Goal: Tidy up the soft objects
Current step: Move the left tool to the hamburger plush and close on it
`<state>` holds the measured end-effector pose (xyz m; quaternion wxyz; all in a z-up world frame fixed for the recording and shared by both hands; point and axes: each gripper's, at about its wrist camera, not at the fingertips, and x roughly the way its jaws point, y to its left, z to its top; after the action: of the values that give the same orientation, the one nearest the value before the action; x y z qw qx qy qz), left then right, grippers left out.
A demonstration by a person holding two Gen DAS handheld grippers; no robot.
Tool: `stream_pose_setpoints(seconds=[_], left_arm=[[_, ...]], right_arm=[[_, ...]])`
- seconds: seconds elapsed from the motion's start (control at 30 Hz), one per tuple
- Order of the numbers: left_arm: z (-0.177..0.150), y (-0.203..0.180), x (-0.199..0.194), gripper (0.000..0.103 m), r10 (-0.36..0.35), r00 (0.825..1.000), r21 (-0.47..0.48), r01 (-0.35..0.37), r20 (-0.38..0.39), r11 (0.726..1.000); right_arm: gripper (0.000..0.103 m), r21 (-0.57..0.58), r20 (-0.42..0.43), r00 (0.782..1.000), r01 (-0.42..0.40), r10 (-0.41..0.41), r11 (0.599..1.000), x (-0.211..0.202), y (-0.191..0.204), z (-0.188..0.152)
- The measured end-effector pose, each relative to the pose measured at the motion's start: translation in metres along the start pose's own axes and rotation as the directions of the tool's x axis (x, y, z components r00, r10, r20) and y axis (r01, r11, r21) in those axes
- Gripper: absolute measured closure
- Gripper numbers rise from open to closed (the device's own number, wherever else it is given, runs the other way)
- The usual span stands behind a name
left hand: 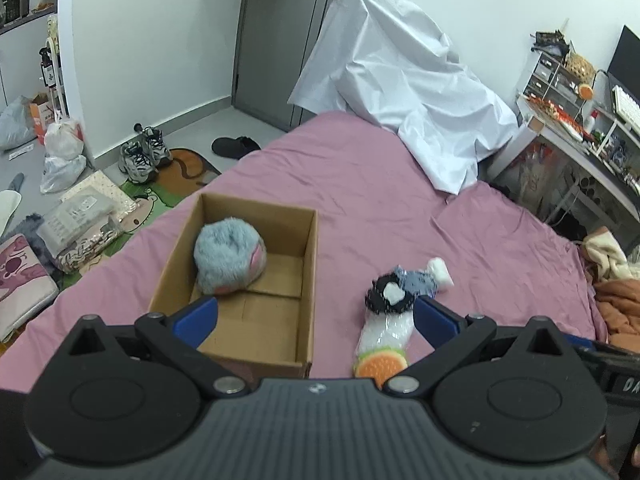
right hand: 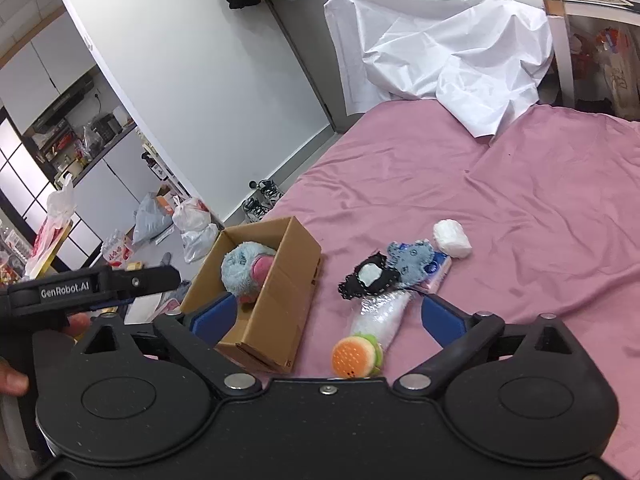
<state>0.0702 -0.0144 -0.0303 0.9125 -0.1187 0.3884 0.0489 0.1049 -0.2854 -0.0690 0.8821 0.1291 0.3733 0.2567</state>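
Observation:
An open cardboard box (left hand: 308,280) (right hand: 296,276) sits on the pink bed and holds a fluffy blue and pink plush (left hand: 228,258) (right hand: 246,266). To its right lie a burger plush (left hand: 380,362) (right hand: 356,354), a bubble-wrap piece (left hand: 386,330) (right hand: 378,314), a black and white soft item (left hand: 390,294) (right hand: 368,276), a blue-grey plush (left hand: 416,280) (right hand: 412,258), a tissue pack (right hand: 436,276) and a white soft lump (left hand: 440,270) (right hand: 452,238). My left gripper (left hand: 316,316) is open and empty above the box's near right edge. My right gripper (right hand: 326,316) is open and empty above the burger plush.
A crumpled white sheet (left hand: 404,92) (right hand: 440,48) covers the bed's far end. A cluttered desk (left hand: 580,128) stands on the right, with orange bedding (left hand: 616,300) at the bed's right edge. Shoes (left hand: 144,154), bags and mats lie on the floor to the left.

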Motion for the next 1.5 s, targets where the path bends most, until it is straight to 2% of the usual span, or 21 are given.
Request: stream_pose_setpoints(seconds=[0.5, 0.73, 1.0, 1.2, 1.3, 1.4, 1.5], left_arm=[[-0.026, -0.029, -0.002, 0.0, 0.011, 0.999, 0.04, -0.009, -0.047, 0.999], [-0.033, -0.033, 0.003, 0.0, 0.025, 0.999, 0.044, -0.023, -0.044, 0.999], [-0.046, -0.037, 0.02, 0.003, -0.001, 0.999, 0.034, 0.003, -0.051, 0.999], [-0.054, -0.042, 0.04, 0.009, -0.03, 0.997, -0.002, 0.03, -0.075, 1.0], [-0.058, -0.047, 0.053, 0.011, -0.048, 0.994, -0.008, 0.048, -0.094, 0.999], [-0.062, -0.05, 0.067, 0.015, -0.055, 0.992, -0.016, 0.054, -0.116, 0.998], [-0.066, -0.054, 0.081, 0.015, -0.059, 0.989, -0.012, 0.058, -0.135, 0.998]], right_arm=[[0.0, 0.009, -0.04, 0.999, 0.01, -0.009, 1.0, -0.016, -0.016, -0.011], [0.0, 0.029, -0.063, 0.996, 0.066, -0.064, 0.997, -0.012, -0.025, -0.014], [0.0, 0.028, -0.091, 0.994, 0.065, -0.063, 0.997, -0.004, -0.027, -0.014], [0.008, 0.007, -0.14, 0.989, 0.048, -0.046, 0.999, 0.012, -0.025, -0.008], [0.009, 0.011, -0.157, 0.986, 0.052, -0.05, 0.999, 0.019, -0.026, -0.005], [0.01, 0.047, -0.18, 0.983, 0.045, -0.036, 0.998, 0.029, -0.034, -0.004], [0.016, 0.096, -0.21, 0.977, 0.059, -0.038, 0.994, 0.041, -0.044, -0.004]])
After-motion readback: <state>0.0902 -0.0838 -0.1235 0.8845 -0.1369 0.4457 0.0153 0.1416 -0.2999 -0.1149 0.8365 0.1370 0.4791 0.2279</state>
